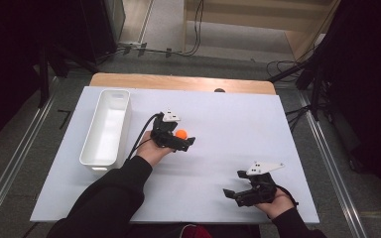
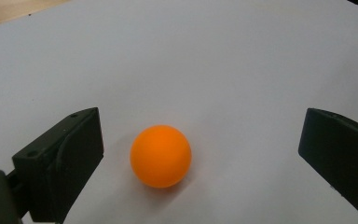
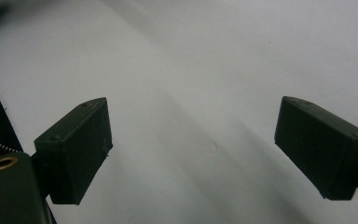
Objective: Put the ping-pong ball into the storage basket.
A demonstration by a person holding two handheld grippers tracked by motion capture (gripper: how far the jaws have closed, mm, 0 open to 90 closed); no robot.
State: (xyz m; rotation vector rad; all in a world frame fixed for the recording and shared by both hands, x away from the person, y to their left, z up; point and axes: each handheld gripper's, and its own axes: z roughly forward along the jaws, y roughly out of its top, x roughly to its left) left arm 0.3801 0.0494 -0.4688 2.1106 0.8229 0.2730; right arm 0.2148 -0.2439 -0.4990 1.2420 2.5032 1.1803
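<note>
Both tongs wide | left tongs [image 2: 200,154] straddle orange ball [image 2: 161,156]; contact seemingly none

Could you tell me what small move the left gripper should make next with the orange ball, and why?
Probably close the left gripper on the orange ball. Its jaws stand wide open either side of the ball, which rests on the white table, nearer one jaw and touching neither. A slight recentring first might stop it rolling away. The white bin looks a plausible destination.

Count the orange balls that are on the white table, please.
1. The small round orange ball lies on the white table, between the open jaws of the left claw, touching neither. The inside of the white plastic bin looks empty.
</note>
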